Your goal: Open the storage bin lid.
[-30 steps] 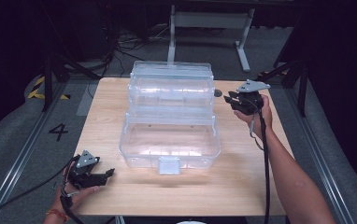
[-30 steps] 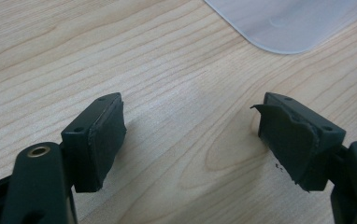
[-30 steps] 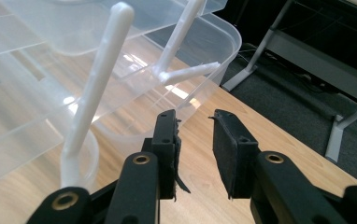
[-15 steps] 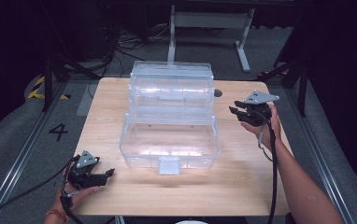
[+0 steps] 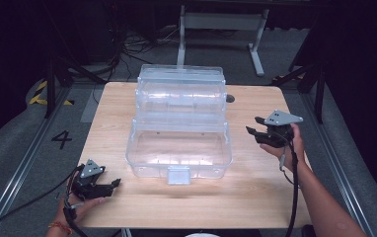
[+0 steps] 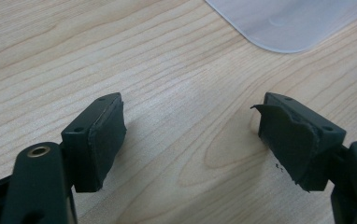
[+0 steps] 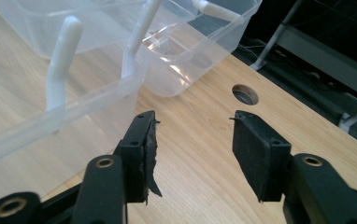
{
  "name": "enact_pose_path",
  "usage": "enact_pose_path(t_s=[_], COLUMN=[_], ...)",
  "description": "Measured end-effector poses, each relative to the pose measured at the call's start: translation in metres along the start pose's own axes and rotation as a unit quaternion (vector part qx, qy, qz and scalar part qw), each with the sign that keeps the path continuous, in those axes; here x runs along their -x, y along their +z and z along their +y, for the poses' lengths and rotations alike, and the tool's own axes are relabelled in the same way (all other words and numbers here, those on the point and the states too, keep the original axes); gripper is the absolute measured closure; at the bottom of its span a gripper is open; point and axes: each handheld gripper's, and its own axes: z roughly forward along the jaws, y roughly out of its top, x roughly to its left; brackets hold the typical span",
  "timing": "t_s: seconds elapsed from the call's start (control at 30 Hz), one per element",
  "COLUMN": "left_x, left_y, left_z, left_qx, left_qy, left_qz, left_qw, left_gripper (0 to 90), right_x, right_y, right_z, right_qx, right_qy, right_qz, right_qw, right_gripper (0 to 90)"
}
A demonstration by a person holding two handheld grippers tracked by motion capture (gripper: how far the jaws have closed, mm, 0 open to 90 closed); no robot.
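High view, our clear plastic box (image 5: 179, 133) at mid-table (image 5: 255, 197), our right gripper (image 5: 260, 134) just beside its right wall, jaws just opening, nothing between, our left gripper (image 5: 112, 184) spread, near its front left corner.

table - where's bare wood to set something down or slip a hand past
The table is bare along its near edge, between the left hand-held gripper and the person's right forearm. The far-left corner is bare too. The clear plastic box crowds the middle, with the right hand-held gripper close beside it.

Clear box (image 5: 179, 131), pale wood-grain table (image 5: 255, 197)
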Motion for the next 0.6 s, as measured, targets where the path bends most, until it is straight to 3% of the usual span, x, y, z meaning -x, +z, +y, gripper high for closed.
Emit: enact_pose_path(t_s=[0.37, 0.6], left_x=[0.000, 0.000], left_y=[0.000, 0.000], left_z=[0.000, 0.000], left_qx=[0.000, 0.000], left_qy=[0.000, 0.000], left_qz=[0.000, 0.000], left_qw=[1.0000, 1.0000], left_gripper=[23.4, 23.4], right_x=[-0.006, -0.009], right_y=[-0.011, -0.018], right_z=[-0.023, -0.040], right_qx=[-0.012, -0.031], right_qy=[-0.002, -0.016], right_qz=[-0.002, -0.013], right_qw=[0.9999, 0.9993], right_gripper=[45.5, 42.7])
